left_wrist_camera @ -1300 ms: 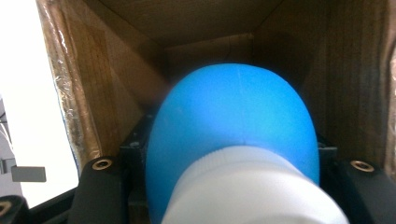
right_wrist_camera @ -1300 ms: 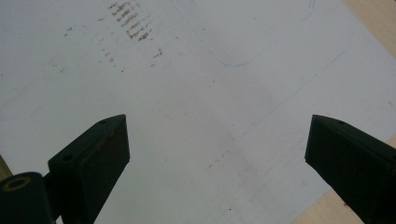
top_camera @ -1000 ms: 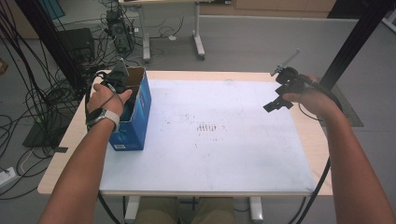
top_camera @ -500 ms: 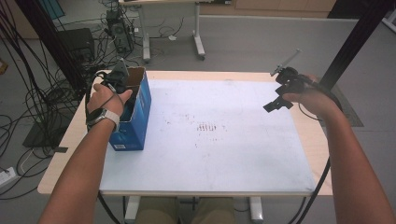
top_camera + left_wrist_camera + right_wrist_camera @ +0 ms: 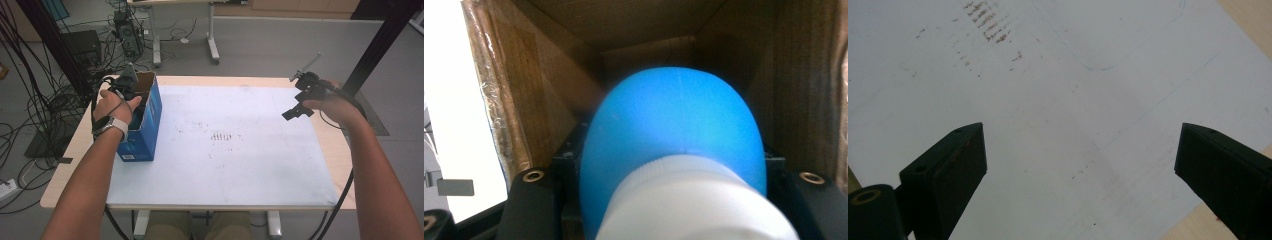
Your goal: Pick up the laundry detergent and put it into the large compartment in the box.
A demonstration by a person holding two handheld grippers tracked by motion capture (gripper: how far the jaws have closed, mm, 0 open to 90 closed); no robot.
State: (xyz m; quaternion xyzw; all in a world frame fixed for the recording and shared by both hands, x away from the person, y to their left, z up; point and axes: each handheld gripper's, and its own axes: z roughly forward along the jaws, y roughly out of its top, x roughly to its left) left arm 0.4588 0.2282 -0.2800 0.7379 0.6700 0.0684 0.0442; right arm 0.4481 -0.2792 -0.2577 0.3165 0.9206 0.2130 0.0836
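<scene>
A blue bottle (image 5: pixel 674 125) with a white cap (image 5: pixel 694 205) sits between the jaws of my left gripper (image 5: pixel 671 175), which is shut on it. The bottle hangs inside a brown cardboard interior (image 5: pixel 634 30). In the high view that is the open-topped blue box (image 5: pixel 145 125) at the table's left, and my left gripper (image 5: pixel 131 87) reaches down into its mouth. My right gripper (image 5: pixel 295 111) hovers over the right side of the white sheet (image 5: pixel 240 150). Its jaws stand wide apart in the right gripper view (image 5: pixel 1083 150), with nothing between them.
The white sheet (image 5: pixel 1048 75) bears small brown marks (image 5: pixel 222 136) near its middle and faint blue pen lines. Bare wooden table edge (image 5: pixel 340 150) shows at right. Cables and equipment (image 5: pixel 125 30) lie on the floor beyond the table.
</scene>
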